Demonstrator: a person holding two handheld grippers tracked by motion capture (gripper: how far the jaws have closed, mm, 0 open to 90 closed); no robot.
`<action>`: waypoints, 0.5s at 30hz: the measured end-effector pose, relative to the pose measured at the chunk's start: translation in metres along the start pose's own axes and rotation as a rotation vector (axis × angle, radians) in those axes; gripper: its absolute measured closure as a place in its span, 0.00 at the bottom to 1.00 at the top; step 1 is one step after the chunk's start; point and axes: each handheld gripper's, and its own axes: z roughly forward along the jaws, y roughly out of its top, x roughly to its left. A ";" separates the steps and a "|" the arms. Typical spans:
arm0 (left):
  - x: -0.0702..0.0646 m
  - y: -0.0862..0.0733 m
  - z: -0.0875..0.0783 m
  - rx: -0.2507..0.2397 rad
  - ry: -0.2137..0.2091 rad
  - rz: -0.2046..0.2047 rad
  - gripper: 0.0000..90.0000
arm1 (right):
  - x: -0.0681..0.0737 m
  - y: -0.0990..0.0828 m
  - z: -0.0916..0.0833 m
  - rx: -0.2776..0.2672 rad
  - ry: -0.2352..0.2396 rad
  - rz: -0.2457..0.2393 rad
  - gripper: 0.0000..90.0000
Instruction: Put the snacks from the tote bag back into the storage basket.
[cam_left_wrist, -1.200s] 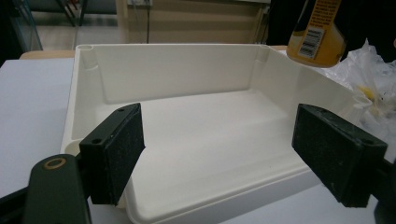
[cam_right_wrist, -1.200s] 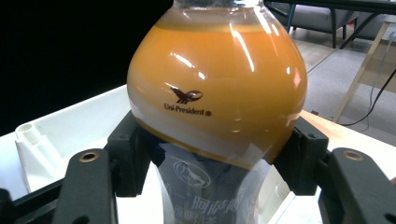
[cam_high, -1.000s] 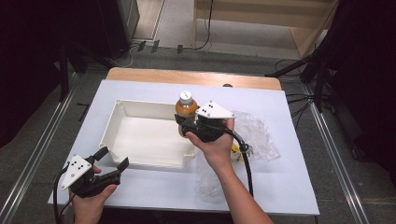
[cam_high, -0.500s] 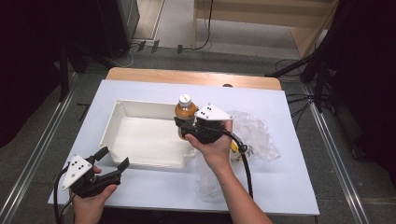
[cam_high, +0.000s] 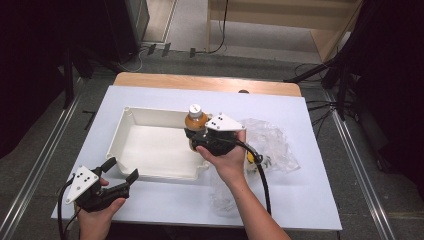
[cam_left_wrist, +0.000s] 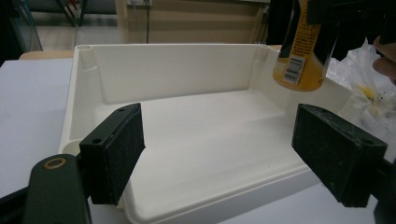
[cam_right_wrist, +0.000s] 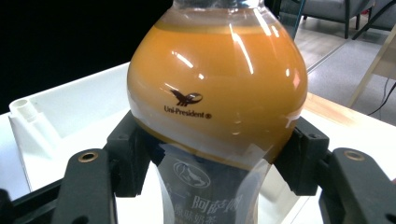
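Two claws in use. Left claw (cam_high: 119, 171): low at counter's near-left corner, jaws spread wide w/ nothing between, aimed at the shallow white rectangular plastic tray (cam_high: 131, 120) on the pale-blue counter (cam_high: 320, 200). Tray interior bare. Right claw (cam_high: 194, 138): clamped on the clear plastic bottle of orange drink w/ white cap (cam_high: 195, 119), pads gripping the narrow waist below the bulbous shoulder. Bottle upright, held off the surface over the tray's right edge. Crumpled clear plastic bag (cam_high: 270, 142) lies just right of tray, beside the right hand.
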 end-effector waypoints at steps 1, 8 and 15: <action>0.000 0.000 0.000 -0.001 0.000 0.000 0.19 | 0.000 -0.001 0.000 0.000 -0.001 0.000 0.41; 0.000 0.000 0.000 0.000 -0.001 0.001 0.19 | -0.002 -0.009 0.004 0.017 -0.003 0.014 0.41; 0.000 0.000 0.000 -0.002 0.000 0.000 0.19 | -0.002 -0.014 0.005 0.026 0.001 0.009 0.41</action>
